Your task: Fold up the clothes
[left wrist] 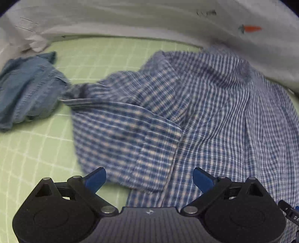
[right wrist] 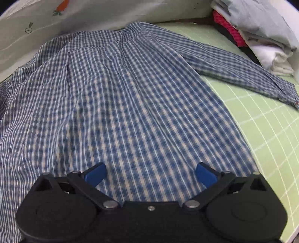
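Both grippers, left (left wrist: 149, 179) and right (right wrist: 151, 174), are held with jaws released and empty above the checked shirt (right wrist: 130, 104), spread over the green mat (right wrist: 265, 119). Its bunched left side (left wrist: 119, 104) could be folded in crooked if not smoothed.

Surface: green mat (right wrist: 265, 119) with a white grid
Backdrop: pale cloth (left wrist: 130, 16) behind the mat, printed with an orange carrot (right wrist: 62, 5)
Left side: crumpled white paper (left wrist: 33, 43) at the mat's far edge
Right side: stack of folded fabrics (right wrist: 261, 33), grey, white and red
Light: even, soft
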`<state>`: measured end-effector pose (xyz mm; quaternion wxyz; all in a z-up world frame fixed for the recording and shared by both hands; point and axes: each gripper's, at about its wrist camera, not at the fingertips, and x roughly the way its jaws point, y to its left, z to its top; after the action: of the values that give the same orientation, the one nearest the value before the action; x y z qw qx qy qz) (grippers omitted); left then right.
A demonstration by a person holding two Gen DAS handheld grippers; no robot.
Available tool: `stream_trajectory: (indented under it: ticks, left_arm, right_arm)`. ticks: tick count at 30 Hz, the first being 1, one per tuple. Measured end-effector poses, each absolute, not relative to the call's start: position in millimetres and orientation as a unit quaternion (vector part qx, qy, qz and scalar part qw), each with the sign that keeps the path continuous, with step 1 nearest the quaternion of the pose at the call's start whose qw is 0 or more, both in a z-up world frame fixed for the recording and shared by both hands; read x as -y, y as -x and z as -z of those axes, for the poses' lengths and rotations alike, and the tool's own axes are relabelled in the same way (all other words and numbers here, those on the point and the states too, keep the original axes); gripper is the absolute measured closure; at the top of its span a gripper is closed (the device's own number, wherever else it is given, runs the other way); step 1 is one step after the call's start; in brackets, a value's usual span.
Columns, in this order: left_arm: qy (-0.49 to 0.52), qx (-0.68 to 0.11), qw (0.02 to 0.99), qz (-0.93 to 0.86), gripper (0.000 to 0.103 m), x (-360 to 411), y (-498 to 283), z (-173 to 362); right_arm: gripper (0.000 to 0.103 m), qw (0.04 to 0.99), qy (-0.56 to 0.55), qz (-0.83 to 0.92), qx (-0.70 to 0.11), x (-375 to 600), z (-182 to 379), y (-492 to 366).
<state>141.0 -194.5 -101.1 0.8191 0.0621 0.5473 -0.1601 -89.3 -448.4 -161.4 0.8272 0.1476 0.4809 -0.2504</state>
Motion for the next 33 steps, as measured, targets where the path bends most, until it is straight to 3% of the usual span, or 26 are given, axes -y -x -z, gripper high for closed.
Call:
stream_trajectory:
  ticks: [3, 5, 10, 12, 14, 22, 28, 33]
  left_arm:
    - [-0.073, -0.557, 0.811, 0.164, 0.005, 206, -151, 116]
    - [-0.079, -0.561, 0.81, 0.15, 0.01, 208, -155, 123]
    - [-0.034, -0.562, 0.816, 0.13, 0.05, 186, -160, 120]
    - [-0.001, -0.555, 0.822, 0.127, 0.072, 171, -158, 111]
    - [0.012, -0.533, 0.838, 0.114, 0.08, 155, -153, 98]
    - [0.142, -0.483, 0.86, 0.082, 0.082, 72, -126, 44]
    - [0.117, -0.444, 0.886, 0.056, 0.083, 24, -103, 28]
    - [0.134, -0.439, 0.888, 0.019, 0.089, -20, -99, 28]
  right_arm:
    - [0.0, 0.832, -0.141, 0.243, -0.478, 444, 165, 85]
    - [0.0, 0.837, -0.137, 0.24, -0.473, 442, 167, 85]
    - [0.0, 0.839, -0.134, 0.236, -0.471, 442, 168, 83]
    - [0.0, 0.84, -0.133, 0.235, -0.47, 441, 169, 83]
    - [0.0, 0.841, -0.132, 0.235, -0.468, 440, 169, 83]
    - [0.0, 0.849, -0.127, 0.234, -0.456, 438, 171, 88]
    - [0.0, 0.848, -0.13, 0.241, -0.453, 440, 172, 88]
    - [0.0, 0.847, -0.134, 0.254, -0.447, 435, 173, 90]
